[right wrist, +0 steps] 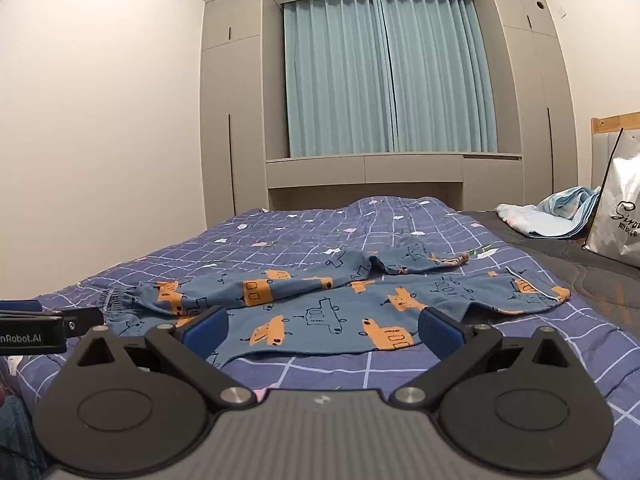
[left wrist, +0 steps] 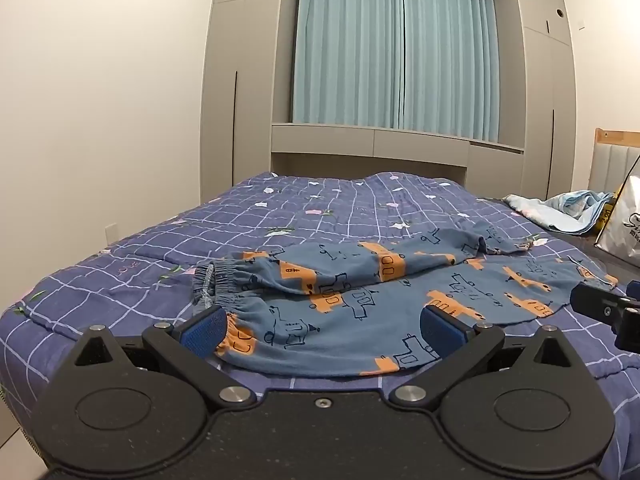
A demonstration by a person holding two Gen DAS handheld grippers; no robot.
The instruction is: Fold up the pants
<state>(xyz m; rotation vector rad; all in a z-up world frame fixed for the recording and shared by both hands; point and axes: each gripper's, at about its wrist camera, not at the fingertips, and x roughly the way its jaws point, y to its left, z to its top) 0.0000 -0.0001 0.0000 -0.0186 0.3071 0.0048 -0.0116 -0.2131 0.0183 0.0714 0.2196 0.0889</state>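
Blue pants (left wrist: pixel 360 304) printed with orange vehicles lie across the bed, waistband at the left and one leg crumpled over the other. In the right wrist view the same pants (right wrist: pixel 328 312) spread from the gathered waistband at the left to the leg ends at the right. My left gripper (left wrist: pixel 322 330) hovers at the near edge of the pants by the waistband, wide open with nothing pinched. My right gripper (right wrist: pixel 322 330) stands open over the near edge of the front leg. Each gripper shows at the other view's side: the right gripper (left wrist: pixel 604 312), the left gripper (right wrist: pixel 40 328).
A dark blue checked quilt (left wrist: pixel 200 240) covers the bed (right wrist: pixel 440 368). A light blue cloth (right wrist: pixel 560 212) and a silver shopping bag (right wrist: pixel 620 216) lie at the far right by the headboard. Wardrobes and a curtained window stand behind the bed.
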